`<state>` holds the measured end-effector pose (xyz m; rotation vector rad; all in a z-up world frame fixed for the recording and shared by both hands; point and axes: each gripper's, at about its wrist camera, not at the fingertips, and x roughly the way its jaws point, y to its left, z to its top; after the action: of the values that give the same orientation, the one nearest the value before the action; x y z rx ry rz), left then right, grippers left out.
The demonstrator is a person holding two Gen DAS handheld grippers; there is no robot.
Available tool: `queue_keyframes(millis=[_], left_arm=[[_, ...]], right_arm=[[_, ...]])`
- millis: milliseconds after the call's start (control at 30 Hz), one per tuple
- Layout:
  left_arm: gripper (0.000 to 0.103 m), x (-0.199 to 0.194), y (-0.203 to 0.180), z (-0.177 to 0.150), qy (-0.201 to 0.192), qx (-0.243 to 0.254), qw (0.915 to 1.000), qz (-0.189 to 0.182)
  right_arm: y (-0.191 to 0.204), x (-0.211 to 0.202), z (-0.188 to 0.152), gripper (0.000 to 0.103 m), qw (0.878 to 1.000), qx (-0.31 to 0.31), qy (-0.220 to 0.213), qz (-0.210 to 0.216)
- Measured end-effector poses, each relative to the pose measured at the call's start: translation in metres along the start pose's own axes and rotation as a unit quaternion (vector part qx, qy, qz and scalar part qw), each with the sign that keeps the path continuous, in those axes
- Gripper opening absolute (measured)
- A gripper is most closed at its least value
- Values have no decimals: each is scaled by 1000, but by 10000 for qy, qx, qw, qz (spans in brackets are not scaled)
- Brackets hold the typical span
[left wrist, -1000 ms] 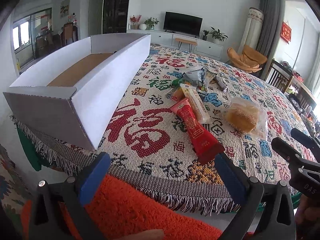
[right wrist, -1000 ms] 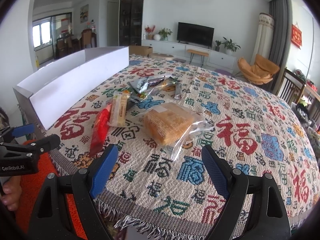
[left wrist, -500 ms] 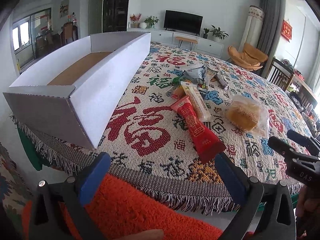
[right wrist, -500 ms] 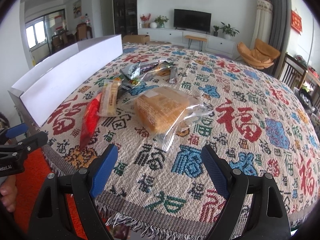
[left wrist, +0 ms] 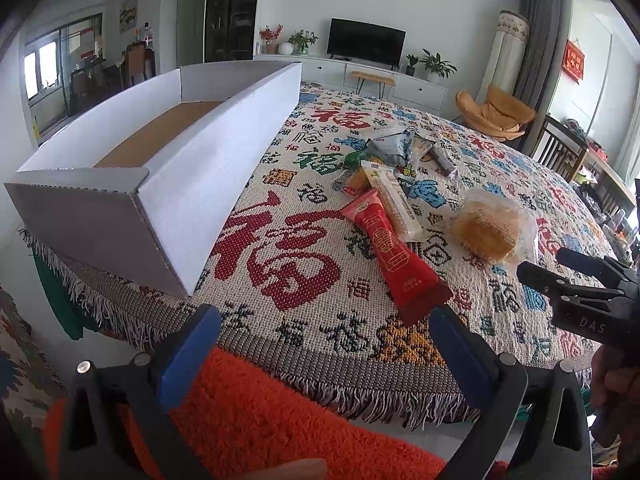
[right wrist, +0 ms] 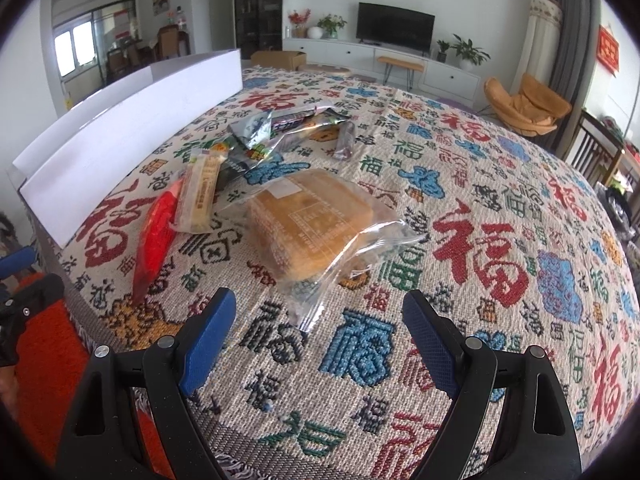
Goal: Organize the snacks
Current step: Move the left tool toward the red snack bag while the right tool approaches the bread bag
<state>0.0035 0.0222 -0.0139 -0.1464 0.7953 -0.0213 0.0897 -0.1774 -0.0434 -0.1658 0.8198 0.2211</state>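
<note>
- Against a second ago, the right gripper [right wrist: 318, 316] now sits further in over the table's near edge, with the cake bag [right wrist: 320, 220] closer ahead of its fingers; the bag, the other snacks and the box lie where they lay.
- The left gripper [left wrist: 326, 340] shows almost the same view as before, hanging off the near edge above an orange cloth [left wrist: 280, 420].
- Both grippers are spread wide with nothing between their blue pads.
- The cake bag is a clear, crinkled pouch around a golden-brown slab, flat on the patterned tablecloth [right wrist: 500, 240] near the near edge, its loose end pointing toward the right gripper.
- Left of it lies a long red packet [left wrist: 394, 256], one end close to the near edge; a pale bar [left wrist: 394, 204] overlaps its far end.
- Further in toward the table's middle sits a heap of small wrappers [left wrist: 396, 148], silver, green and dark.
- A long white box [left wrist: 208, 152] stands along the table's left edge, open on top; its brown cardboard floor shows nothing on it.
</note>
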Motion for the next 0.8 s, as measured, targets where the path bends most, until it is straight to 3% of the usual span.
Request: queue_keyframes(millis=[200, 433, 533, 700, 800], left_arm=[[103, 1, -1, 0, 0, 1, 10000, 18], [103, 0, 1, 0, 8, -35, 10000, 13], [103, 3, 6, 1, 102, -172, 9997, -118], [103, 15, 1, 19, 486, -249, 9979, -357], [103, 26, -20, 40, 695, -123, 9961, -525]], right_arm=[[4, 27, 5, 88, 9998, 13, 193, -30], [-40, 57, 35, 88, 9931, 687, 145, -938], [-39, 38, 33, 88, 9954, 363, -70, -884], [-47, 15, 11, 88, 9919, -158, -308, -1221], [-66, 24, 5, 88, 9909, -133, -146, -1332]])
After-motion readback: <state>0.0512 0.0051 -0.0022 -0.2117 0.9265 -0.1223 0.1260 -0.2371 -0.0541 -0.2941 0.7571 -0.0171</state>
